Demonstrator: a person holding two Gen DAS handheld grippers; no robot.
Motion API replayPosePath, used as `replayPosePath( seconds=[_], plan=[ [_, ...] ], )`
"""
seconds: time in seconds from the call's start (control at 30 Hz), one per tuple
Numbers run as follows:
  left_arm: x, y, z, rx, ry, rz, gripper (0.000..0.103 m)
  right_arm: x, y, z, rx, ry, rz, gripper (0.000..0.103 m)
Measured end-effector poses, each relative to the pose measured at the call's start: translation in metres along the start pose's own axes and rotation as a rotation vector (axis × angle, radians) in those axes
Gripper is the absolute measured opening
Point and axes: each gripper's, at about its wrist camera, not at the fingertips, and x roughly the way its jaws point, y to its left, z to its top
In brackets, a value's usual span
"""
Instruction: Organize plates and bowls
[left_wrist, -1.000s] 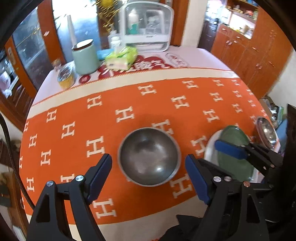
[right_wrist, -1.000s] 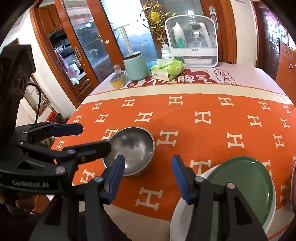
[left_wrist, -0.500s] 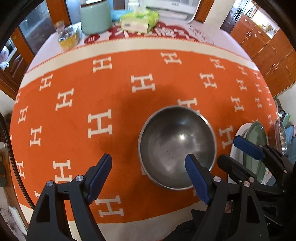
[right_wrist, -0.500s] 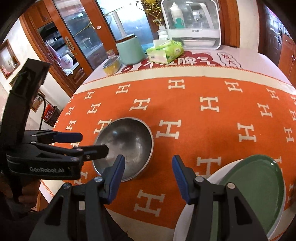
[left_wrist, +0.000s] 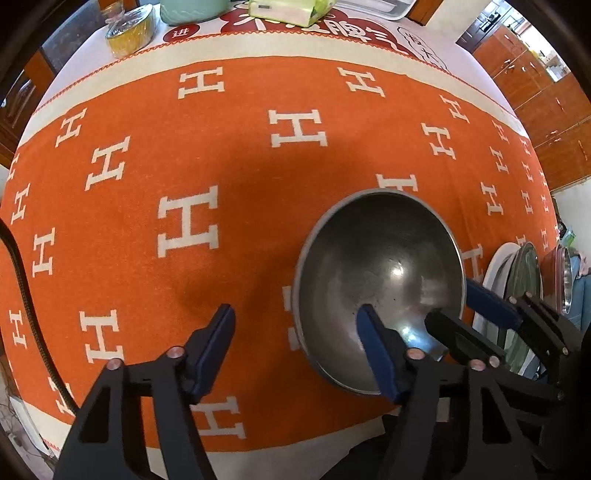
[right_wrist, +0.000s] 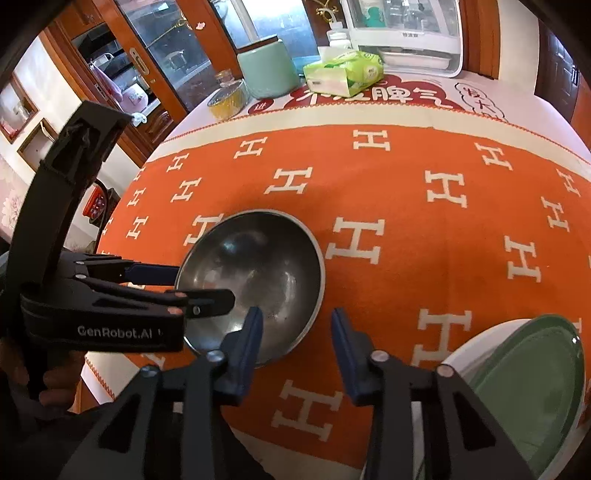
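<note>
A steel bowl (left_wrist: 380, 258) (right_wrist: 258, 266) stands upright on the orange cloth near the table's front edge. My left gripper (left_wrist: 295, 328) (right_wrist: 199, 286) straddles the bowl's left rim, one finger inside and one outside. Its jaws are closing, and the pads stand apart from the rim. My right gripper (right_wrist: 297, 328) (left_wrist: 448, 301) straddles the near right rim the same way. Its jaws are also closing and stand clear of the metal. A green plate (right_wrist: 528, 387) (left_wrist: 524, 273) lies on a white plate (right_wrist: 454, 354) to the right.
At the back stand a mint canister (right_wrist: 267, 70), a tissue pack (right_wrist: 343, 74), a glass jar (right_wrist: 227, 99) and a white rack (right_wrist: 402, 33). Another metal dish (left_wrist: 565, 280) sits beyond the plates. A hand (right_wrist: 55, 380) holds the left gripper. The table edge (left_wrist: 258, 446) runs close below.
Both grippers have come down onto the bowl and each now straddles its rim. Both pairs of jaws stand narrower than before.
</note>
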Motion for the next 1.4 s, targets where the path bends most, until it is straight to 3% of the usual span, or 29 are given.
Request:
replayPosePath(
  seconds=[0.2, 0.4, 0.9, 1.4],
  plan=[
    [0.014, 0.001, 0.004, -0.001, 0.041, -0.024, 0.038, 0.003, 0.000, 0.000, 0.006, 0.016, -0.007, 0.025],
    [0.016, 0.000, 0.004, -0.008, 0.041, -0.077, 0.019, 0.002, -0.001, 0.001, 0.012, 0.013, -0.004, 0.023],
    [0.007, -0.001, -0.002, -0.014, 0.022, -0.068, 0.016, -0.005, -0.002, -0.002, 0.016, -0.015, 0.004, 0.016],
    [-0.030, -0.012, -0.022, 0.013, -0.078, -0.070, 0.016, -0.040, -0.004, -0.016, 0.010, -0.123, 0.009, 0.012]
  ],
)
